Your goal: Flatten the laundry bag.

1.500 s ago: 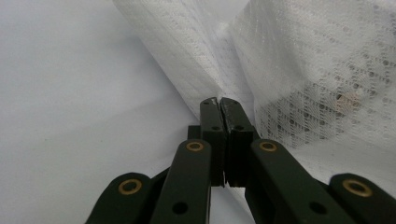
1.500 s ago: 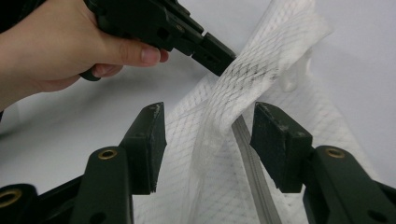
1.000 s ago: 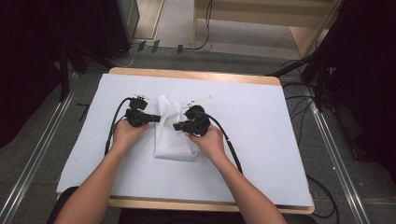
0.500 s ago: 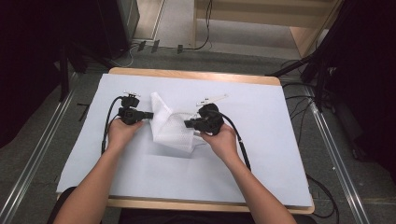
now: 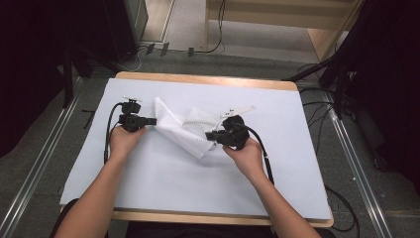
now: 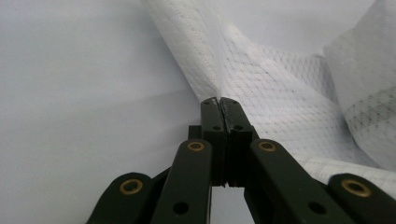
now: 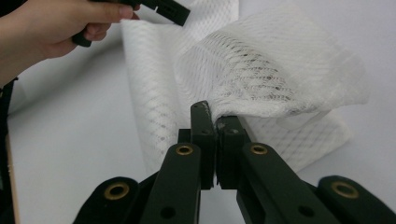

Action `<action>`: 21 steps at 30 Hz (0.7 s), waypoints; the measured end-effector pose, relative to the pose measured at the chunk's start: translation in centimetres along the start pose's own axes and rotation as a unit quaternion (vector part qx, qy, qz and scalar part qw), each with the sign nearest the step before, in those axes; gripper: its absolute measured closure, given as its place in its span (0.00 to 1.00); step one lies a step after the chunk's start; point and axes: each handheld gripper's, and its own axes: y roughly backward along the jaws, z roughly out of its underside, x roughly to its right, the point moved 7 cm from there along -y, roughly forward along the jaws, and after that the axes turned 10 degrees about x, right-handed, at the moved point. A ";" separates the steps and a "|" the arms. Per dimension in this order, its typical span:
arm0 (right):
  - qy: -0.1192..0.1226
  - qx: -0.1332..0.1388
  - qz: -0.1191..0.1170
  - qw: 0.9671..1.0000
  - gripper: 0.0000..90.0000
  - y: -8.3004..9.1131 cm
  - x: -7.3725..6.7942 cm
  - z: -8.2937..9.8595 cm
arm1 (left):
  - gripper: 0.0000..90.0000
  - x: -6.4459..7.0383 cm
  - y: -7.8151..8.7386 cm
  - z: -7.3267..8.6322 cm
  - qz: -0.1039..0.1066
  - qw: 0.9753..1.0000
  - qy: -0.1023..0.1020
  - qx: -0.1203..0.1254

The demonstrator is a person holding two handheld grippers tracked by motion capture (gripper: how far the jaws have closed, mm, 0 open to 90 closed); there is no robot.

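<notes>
Both jaw pairs fully closed, each pinching mesh cloth (image 5: 185,130). Left gripper (image 6: 219,105) clamps one edge; right gripper (image 7: 212,119) clamps another fold. Cloth spans between them, partly lifted off the white table cover (image 5: 163,183), near table centre.

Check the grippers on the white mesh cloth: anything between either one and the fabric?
Nothing visible. The left gripper is shut directly on an edge of the mesh cloth; the right gripper is shut on another fold. Only white table cover lies around it.
</notes>
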 end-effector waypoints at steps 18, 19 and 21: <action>0.016 -0.035 -0.025 0.999 0.98 0.1 -3.6 4.6 | 0.94 2.9 3.2 -0.7 0.060 0.998 -0.018 0.022; 0.015 -0.035 -0.026 0.999 0.97 0.2 -3.7 4.7 | 0.97 2.9 3.2 -0.7 0.060 0.998 -0.018 0.022; 0.012 -0.034 -0.028 0.999 0.96 0.2 -3.8 4.6 | 1.00 4.6 2.5 -0.7 0.077 0.996 -0.035 0.012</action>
